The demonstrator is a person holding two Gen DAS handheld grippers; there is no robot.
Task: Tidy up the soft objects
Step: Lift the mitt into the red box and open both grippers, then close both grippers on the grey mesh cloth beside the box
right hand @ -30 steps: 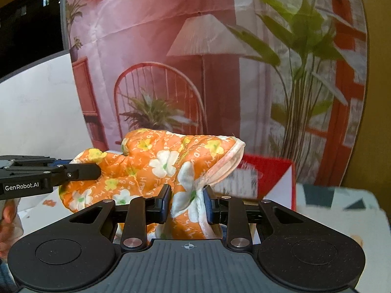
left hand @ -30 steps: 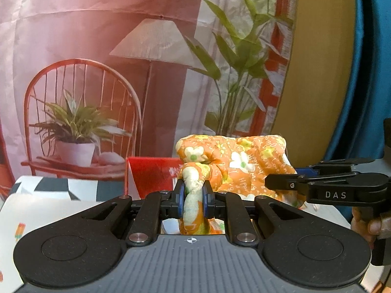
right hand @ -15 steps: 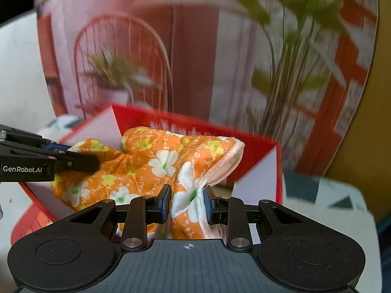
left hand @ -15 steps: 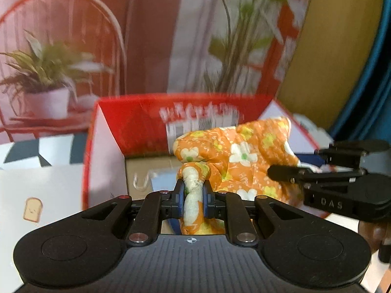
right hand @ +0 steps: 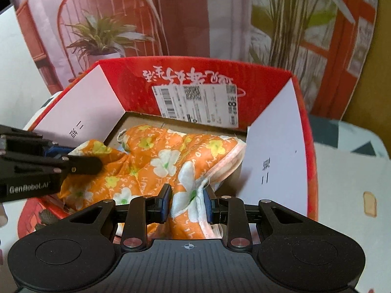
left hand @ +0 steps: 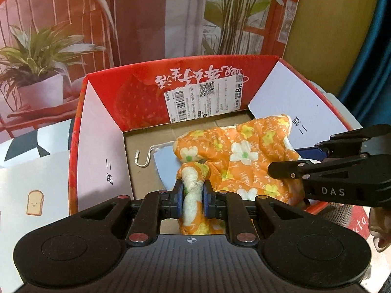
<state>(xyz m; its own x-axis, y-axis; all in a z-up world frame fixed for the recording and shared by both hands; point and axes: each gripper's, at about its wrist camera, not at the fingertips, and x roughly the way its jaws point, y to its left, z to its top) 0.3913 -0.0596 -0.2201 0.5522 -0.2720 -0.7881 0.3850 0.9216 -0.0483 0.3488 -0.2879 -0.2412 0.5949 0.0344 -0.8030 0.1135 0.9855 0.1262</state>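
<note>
An orange quilted cloth with white and yellow flowers (left hand: 244, 151) hangs between both grippers, lowered into an open red cardboard box (left hand: 136, 92). My left gripper (left hand: 193, 194) is shut on a bunched corner of the cloth. My right gripper (right hand: 187, 201) is shut on the cloth's (right hand: 168, 161) other, white-trimmed edge. The right gripper shows in the left wrist view (left hand: 342, 173) at the right, and the left gripper shows in the right wrist view (right hand: 44, 161) at the left. The cloth's lower part is hidden behind the gripper bodies.
The box (right hand: 273, 156) has white inner side flaps and a shipping label (left hand: 205, 102) on its far wall. A pale blue drawstring pouch (left hand: 166, 166) lies on the box floor under the cloth. A printed backdrop with chair and plants (left hand: 48, 48) stands behind. A toast-patterned white surface (right hand: 349, 183) surrounds the box.
Both grippers have tipped forward and moved down over the box, carrying the cloth from above the box rim into its inside. Both grips have stayed shut.
</note>
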